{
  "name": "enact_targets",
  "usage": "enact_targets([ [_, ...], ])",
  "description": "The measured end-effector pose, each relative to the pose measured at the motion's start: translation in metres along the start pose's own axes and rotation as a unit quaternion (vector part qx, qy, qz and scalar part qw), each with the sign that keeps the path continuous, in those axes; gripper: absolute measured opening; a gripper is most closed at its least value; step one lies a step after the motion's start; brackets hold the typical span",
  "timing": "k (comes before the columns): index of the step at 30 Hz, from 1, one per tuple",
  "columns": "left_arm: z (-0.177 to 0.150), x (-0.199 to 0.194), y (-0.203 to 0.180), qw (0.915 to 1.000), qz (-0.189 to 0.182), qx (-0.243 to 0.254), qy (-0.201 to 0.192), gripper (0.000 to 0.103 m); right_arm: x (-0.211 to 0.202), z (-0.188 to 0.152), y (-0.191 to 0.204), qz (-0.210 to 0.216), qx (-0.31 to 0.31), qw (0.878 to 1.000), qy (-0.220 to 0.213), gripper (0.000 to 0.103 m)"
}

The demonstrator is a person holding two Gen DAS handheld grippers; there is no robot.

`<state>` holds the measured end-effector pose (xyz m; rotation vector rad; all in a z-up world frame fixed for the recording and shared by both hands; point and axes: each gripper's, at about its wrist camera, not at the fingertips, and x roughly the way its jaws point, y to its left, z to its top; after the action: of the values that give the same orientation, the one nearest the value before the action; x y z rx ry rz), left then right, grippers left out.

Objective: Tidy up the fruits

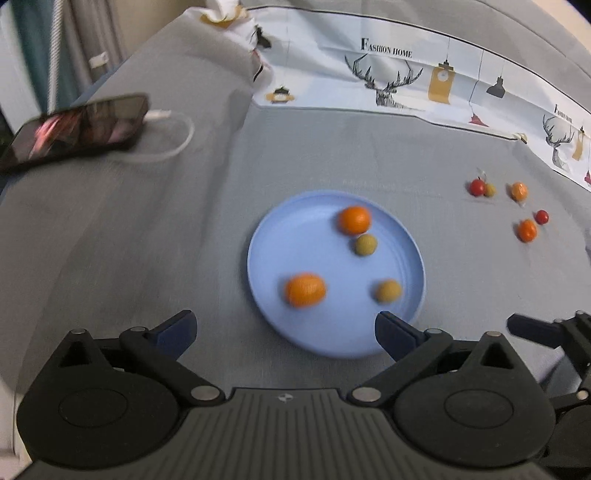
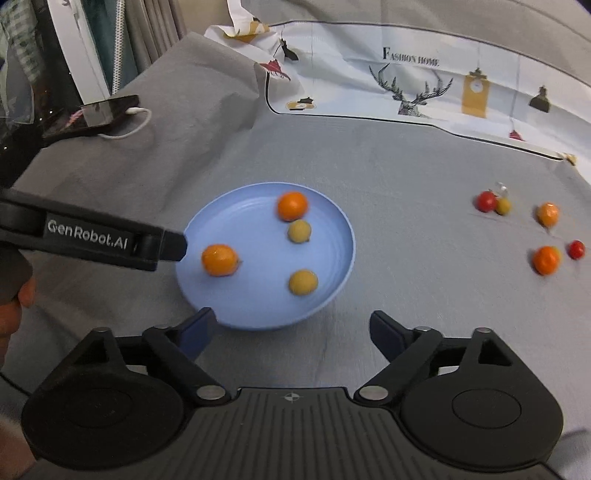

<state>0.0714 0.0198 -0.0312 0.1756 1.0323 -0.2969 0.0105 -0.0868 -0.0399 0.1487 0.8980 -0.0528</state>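
A light blue plate (image 1: 266,236) (image 2: 229,214) rests on the grey cloth. It holds two orange fruits (image 1: 306,290) (image 2: 218,259) and two yellow-green ones (image 1: 388,291) (image 2: 303,282). Several loose fruits lie on the cloth to the right, among them a red tomato (image 1: 477,187) (image 2: 486,201) and an orange fruit (image 1: 527,230) (image 2: 546,259). My left gripper (image 1: 284,325) hovers open over the plate's near rim with nothing between its fingers. My right gripper (image 2: 291,319) stands open just right of the plate's near edge, also empty. In the right wrist view the left gripper's finger (image 2: 110,240) reaches the plate's left rim.
A dark phone (image 1: 77,127) with a white cable (image 1: 177,144) lies at the far left. A white patterned cloth (image 1: 388,81) with deer prints runs along the back. Curtains (image 2: 155,29) hang at the upper left, and a hand (image 2: 11,317) shows at the left edge.
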Motion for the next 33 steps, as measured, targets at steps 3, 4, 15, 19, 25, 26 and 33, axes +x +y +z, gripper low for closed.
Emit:
enact_targets([
  [3,-0.015,-0.016,0.004,1.0,0.002,-0.006,-0.003,0.102,-0.022,-0.008,0.005,-0.007,-0.007,1.0,-0.016,0.097],
  [4,-0.02,-0.021,0.004,1.0,0.003,-0.006,-0.006,0.102,-0.028,-0.01,0.006,-0.011,-0.009,1.0,-0.022,0.097],
  [15,-0.058,-0.074,-0.008,0.9988,-0.009,-0.001,-0.048,0.102,-0.093,-0.035,0.015,-0.041,-0.027,0.994,-0.096,0.099],
  [19,-0.066,-0.089,-0.013,0.9979,-0.01,0.004,-0.063,0.102,-0.107,-0.042,0.016,-0.045,-0.025,0.992,-0.113,0.1],
  [25,-0.074,-0.104,-0.018,0.9967,-0.01,0.012,-0.079,0.103,-0.12,-0.047,0.016,-0.047,-0.019,0.991,-0.127,0.102],
  [26,-0.075,-0.106,-0.018,0.9966,-0.009,0.012,-0.081,0.103,-0.121,-0.048,0.016,-0.047,-0.019,0.99,-0.129,0.102],
  [33,-0.076,-0.111,-0.018,0.996,-0.008,0.012,-0.089,0.103,-0.126,-0.051,0.02,-0.047,-0.021,0.99,-0.134,0.102],
])
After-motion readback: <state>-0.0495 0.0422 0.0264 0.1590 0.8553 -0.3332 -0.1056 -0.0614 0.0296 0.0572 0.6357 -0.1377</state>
